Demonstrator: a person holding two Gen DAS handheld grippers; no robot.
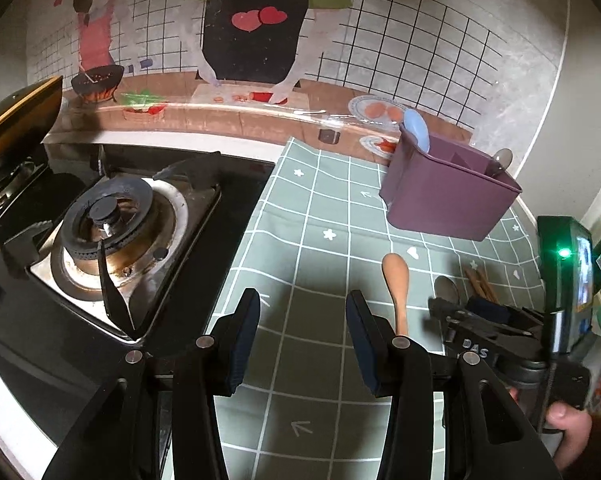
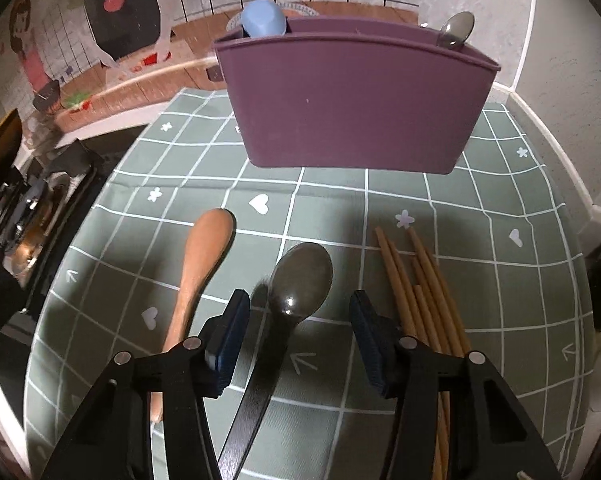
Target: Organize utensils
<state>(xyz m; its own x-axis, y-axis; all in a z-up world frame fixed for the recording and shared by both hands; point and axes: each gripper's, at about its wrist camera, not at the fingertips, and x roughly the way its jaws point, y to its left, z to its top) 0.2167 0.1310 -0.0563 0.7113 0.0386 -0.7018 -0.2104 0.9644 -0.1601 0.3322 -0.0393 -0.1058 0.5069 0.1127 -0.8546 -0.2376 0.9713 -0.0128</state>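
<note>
Holder: I see the purple utensil holder [image 2: 352, 96] standing at the far edge of the green checked cloth [image 2: 500, 280].
Contents: a blue spoon [image 2: 262, 18] at its left end, a metal spoon [image 2: 456, 28] at its right end.
On the cloth: wooden spoon [image 2: 204, 256], dark spoon [image 2: 296, 276] and chopsticks [image 2: 416, 280] lie near the cloth's near edge.
Right gripper [image 2: 296, 320]: jaws apart, straddling the dark spoon's neck, pads clear of it.
Left gripper [image 1: 302, 340]: jaws apart over bare cloth, nothing between them.

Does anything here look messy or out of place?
Yes: a wooden spoon, a dark spoon and loose chopsticks lie on the checked cloth instead of standing in the purple holder. Nothing looks spilled or damaged.
</note>
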